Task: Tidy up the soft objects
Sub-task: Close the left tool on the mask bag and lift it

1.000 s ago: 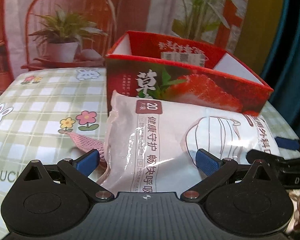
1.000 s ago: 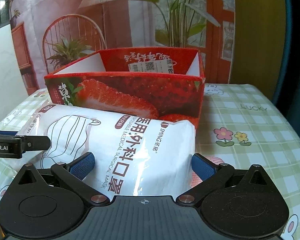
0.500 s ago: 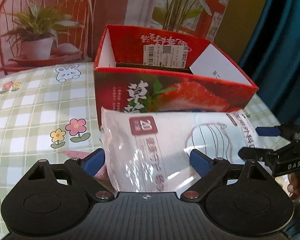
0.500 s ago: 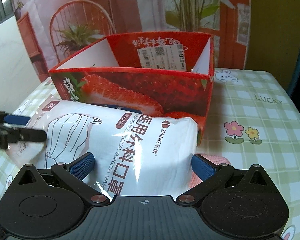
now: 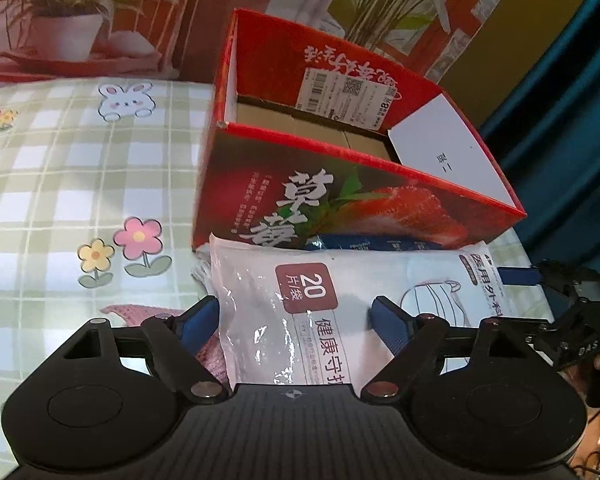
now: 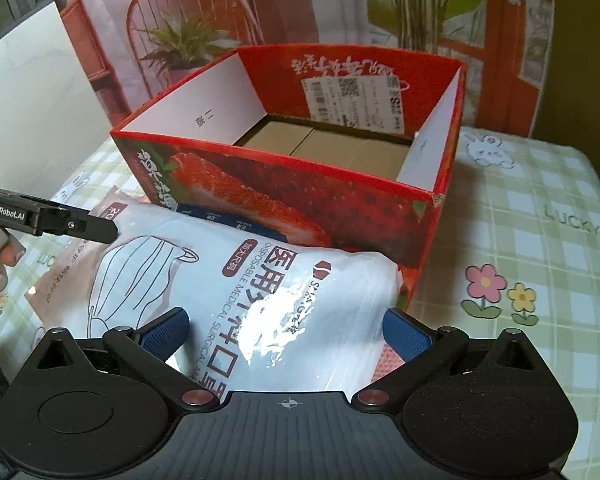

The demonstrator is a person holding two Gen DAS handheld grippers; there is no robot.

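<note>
Left wrist view: left gripper (image 5: 296, 316), jaws just narrowing, clamps the mask packet (image 5: 340, 304) by one end; right gripper (image 6: 286, 330) straddles the other end, contact unclear. Strawberry box (image 5: 340, 200) stands just beyond the fingertips.

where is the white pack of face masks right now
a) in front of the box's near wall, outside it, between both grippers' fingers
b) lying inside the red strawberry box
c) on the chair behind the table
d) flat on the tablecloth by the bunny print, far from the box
a: the mask pack sits against the outer front wall of the strawberry box, whose cardboard floor shows bare, with the left gripper and right gripper straddling its ends.
</note>
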